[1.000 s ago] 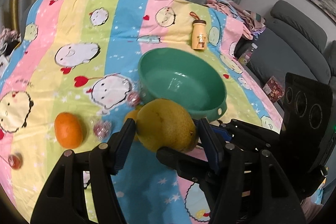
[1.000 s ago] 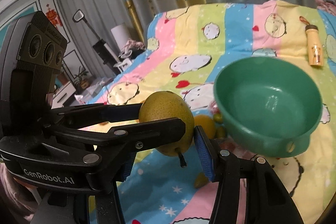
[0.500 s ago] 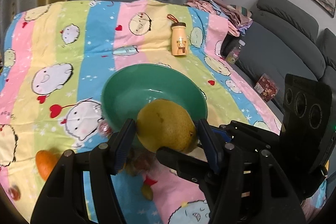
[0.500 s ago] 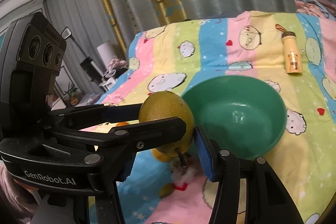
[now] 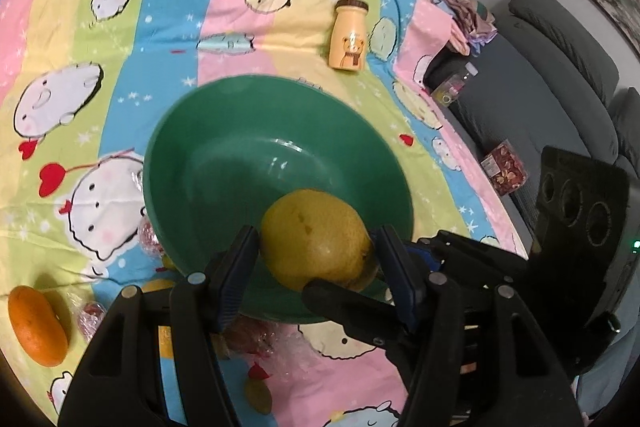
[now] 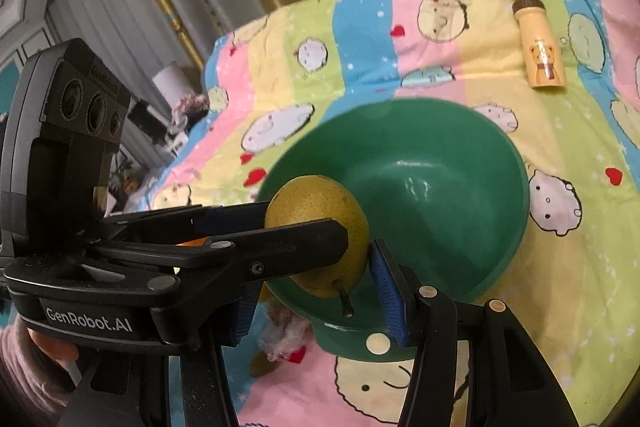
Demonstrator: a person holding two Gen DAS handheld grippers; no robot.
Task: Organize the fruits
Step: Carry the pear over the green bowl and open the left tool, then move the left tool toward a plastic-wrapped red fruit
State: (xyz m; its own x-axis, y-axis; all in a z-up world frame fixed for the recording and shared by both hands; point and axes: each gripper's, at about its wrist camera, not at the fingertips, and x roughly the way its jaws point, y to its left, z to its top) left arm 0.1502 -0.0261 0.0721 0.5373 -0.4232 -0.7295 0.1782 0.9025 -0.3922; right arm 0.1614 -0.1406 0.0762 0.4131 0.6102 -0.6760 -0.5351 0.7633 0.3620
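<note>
A yellow-green pear (image 5: 316, 235) (image 6: 320, 223) hangs over the near rim of the green bowl (image 5: 240, 147) (image 6: 440, 187), which has nothing in it. My left gripper (image 5: 314, 247) is shut on the pear, one blue pad on each side. My right gripper (image 6: 316, 267) clamps the same pear crosswise; its right pad presses the fruit beside the stem, and its left pad is hidden behind the other tool. In the left wrist view the right gripper's finger (image 5: 340, 299) crosses under the pear.
An orange (image 5: 38, 327) lies on the striped cartoon cloth at lower left, beside wrapped candies (image 5: 90, 315) and a small yellow fruit (image 5: 258, 395). A yellow bear bottle (image 5: 348, 39) (image 6: 540, 47) lies beyond the bowl. A grey sofa (image 5: 560, 87) borders the right edge.
Both grippers have carried the pear forward from beside the bowl to above its near rim. The orange has slid to the lower left of the left wrist view.
</note>
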